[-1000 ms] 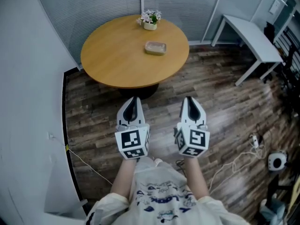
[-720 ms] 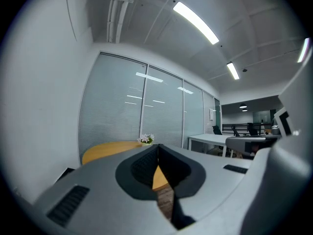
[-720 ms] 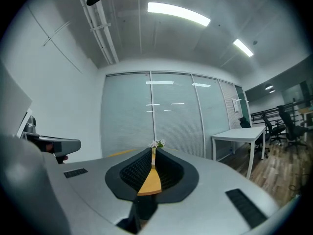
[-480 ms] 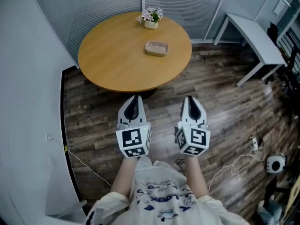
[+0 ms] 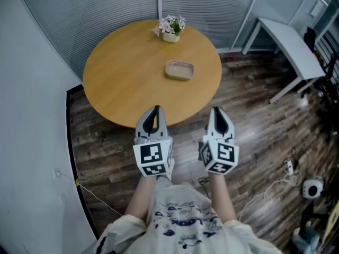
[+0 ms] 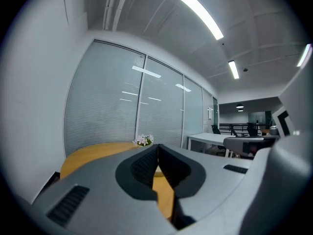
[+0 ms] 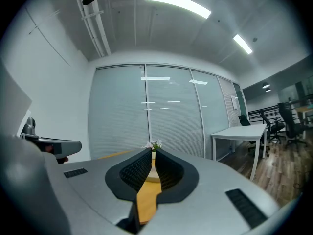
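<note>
Pressed together and empty, the left claw [image 5: 153,109] and right claw [image 5: 216,110] hover at the round desk's [image 5: 127,73] near edge in an apparent approach; the shallow dish [image 5: 179,70] near the desk's middle, short of the far-edge flower pot [image 5: 170,28], calls for a forward reach with jaws spread.

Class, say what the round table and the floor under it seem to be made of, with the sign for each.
Round table: wood or wood-look laminate, smooth matte honey-brown top; grain too faint to settle which. Floor: likely wood or vinyl planks, dark mottled strips with slight sheen.
</note>
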Demonstrator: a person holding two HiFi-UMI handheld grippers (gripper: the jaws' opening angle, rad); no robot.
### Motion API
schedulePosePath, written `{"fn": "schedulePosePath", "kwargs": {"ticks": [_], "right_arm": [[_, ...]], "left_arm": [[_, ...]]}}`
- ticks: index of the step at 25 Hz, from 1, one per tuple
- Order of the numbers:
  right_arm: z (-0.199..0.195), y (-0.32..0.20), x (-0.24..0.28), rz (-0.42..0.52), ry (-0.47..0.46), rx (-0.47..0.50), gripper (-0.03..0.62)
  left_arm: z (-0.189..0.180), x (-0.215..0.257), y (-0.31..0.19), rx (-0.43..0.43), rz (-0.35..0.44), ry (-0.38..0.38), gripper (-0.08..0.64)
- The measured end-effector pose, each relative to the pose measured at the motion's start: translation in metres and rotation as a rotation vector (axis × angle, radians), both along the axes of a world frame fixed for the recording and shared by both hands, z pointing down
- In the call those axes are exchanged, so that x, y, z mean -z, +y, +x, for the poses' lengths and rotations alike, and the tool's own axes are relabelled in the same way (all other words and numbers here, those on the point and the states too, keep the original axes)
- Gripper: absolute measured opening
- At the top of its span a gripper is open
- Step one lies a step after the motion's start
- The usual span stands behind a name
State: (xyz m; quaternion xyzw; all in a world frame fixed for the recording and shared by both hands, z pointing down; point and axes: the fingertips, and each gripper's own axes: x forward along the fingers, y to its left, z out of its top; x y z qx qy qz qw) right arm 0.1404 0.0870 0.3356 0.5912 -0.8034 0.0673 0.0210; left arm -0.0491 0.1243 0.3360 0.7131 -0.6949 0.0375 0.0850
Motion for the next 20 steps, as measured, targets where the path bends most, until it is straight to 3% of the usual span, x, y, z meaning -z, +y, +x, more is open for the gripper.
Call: {"fn": "schedulePosePath", "kwargs": {"ticks": [11,20], "right_arm": [[-0.034,-0.093,-0.024,-0.056,0.011,-0.057,0.023],[-0.042,-0.146,-0.047,-0.113,0.026,-0.060,0.023]], "left_arm": [[-0.046,-0.019,-0.103,-0.030,-0.041,-0.011,0.003],[-0.054,-0.047,-0.155,-0.025,-0.112,0.017,0.003]]}}
